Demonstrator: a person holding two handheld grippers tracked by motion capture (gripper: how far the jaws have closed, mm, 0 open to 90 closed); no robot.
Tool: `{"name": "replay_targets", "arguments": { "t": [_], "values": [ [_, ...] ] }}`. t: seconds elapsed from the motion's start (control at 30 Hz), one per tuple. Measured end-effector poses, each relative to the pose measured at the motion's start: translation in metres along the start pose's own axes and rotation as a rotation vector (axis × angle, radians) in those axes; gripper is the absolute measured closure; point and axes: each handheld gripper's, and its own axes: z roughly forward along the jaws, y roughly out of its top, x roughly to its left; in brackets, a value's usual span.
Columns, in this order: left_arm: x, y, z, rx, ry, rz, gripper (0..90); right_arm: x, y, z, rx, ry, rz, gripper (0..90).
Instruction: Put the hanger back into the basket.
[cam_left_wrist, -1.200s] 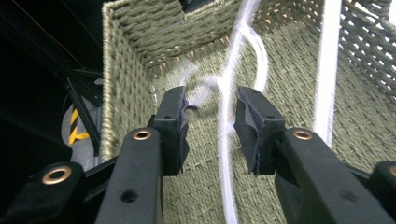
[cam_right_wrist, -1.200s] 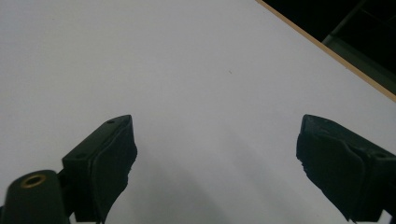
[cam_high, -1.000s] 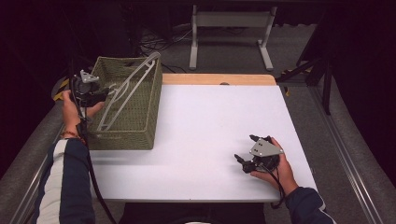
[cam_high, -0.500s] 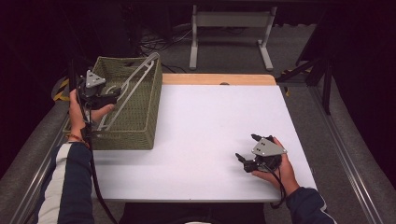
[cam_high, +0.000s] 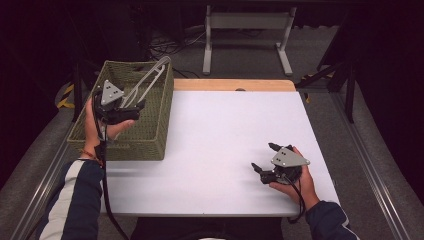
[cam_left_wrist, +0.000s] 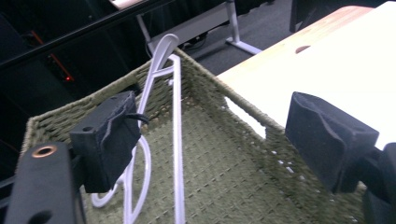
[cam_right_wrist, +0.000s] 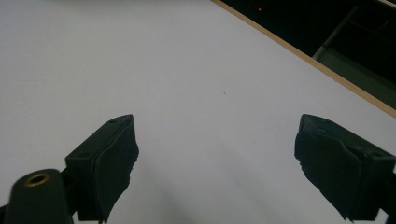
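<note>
Two white hangers (cam_high: 145, 82) lean in the woven green basket (cam_high: 150, 140) at the table's left edge, their lower ends down on the basket floor and their upper ends propped on the far rim, likely because they are too long to lie flat inside. That tilt leaves the upper bars standing clear of the weave, an easy place to take hold. The left gripper (cam_high: 137, 105) hovers over the basket's open top, its jaws spread wide and holding nothing. In the left gripper view the hangers (cam_left_wrist: 175, 140) lie between the two pads, closer to the left one, and run up and away from the gripper toward the rim; whether that pad touches a bar I cannot tell. Farther right, the white table (cam_high: 225, 130) lies bare. The right gripper (cam_high: 264, 159) rests low by the near right corner, well apart from the basket, its jaws also spread and empty, probably waiting there out of the way.
</note>
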Motion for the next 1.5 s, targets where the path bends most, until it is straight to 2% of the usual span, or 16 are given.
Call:
{"name": "replay_targets", "arguments": {
  "t": [0.27,0.37,0.47,0.6,0.8,0.87,0.9,1.03,1.07,1.1,1.13,1.33,1.37,1.5],
  "values": [
    [-0.012,-0.001,-0.009,-0.067,-0.053,-0.019,13.7,0.004,0.004,-0.003,-0.017,-0.005,0.002,13.6],
    [-0.02,-0.003,-0.015,-0.113,-0.091,-0.039,13.2,0.004,0.005,-0.005,-0.036,-0.016,0.012,13.8],
    [-0.028,-0.005,-0.02,-0.15,-0.125,-0.038,11.8,0.006,0.005,-0.006,-0.042,-0.02,0.017,13.8],
    [-0.039,-0.008,-0.03,-0.202,-0.174,-0.023,8.9,0.009,0.006,-0.006,-0.039,-0.021,0.013,13.7],
    [-0.053,-0.01,-0.04,-0.231,-0.194,0.015,7.6,0.01,0.006,-0.007,-0.047,-0.023,0.03,13.7],
    [-0.063,-0.012,-0.045,-0.264,-0.206,0.033,8.2,0.012,0.006,-0.008,-0.048,-0.024,0.036,13.7],
    [-0.063,-0.012,-0.045,-0.264,-0.206,0.033,8.2,0.012,0.006,-0.008,-0.048,-0.024,0.036,13.7],
    [-0.076,-0.015,-0.05,-0.295,-0.223,0.054,8.2,0.013,0.006,-0.011,-0.057,-0.03,0.041,14.0],
    [-0.079,-0.016,-0.051,-0.299,-0.225,0.061,8.8,0.014,0.006,-0.013,-0.067,-0.037,0.042,14.2],
    [-0.088,-0.018,-0.053,-0.301,-0.234,0.079,8.8,0.015,0.007,-0.015,-0.08,-0.047,0.042,14.3],
    [-0.088,-0.018,-0.053,-0.301,-0.234,0.079,8.8,0.015,0.007,-0.015,-0.08,-0.047,0.042,14.3],
    [-0.113,-0.027,-0.053,-0.287,-0.286,0.114,8.6,0.016,0.007,-0.02,-0.081,-0.055,0.046,14.3],
    [-0.115,-0.028,-0.054,-0.289,-0.28,0.117,8.6,0.017,0.006,-0.021,-0.083,-0.054,0.049,14.3],
    [-0.124,-0.037,-0.054,-0.278,-0.312,0.103,9.0,0.02,0.005,-0.022,-0.08,-0.055,0.034,14.3]
  ]
}}
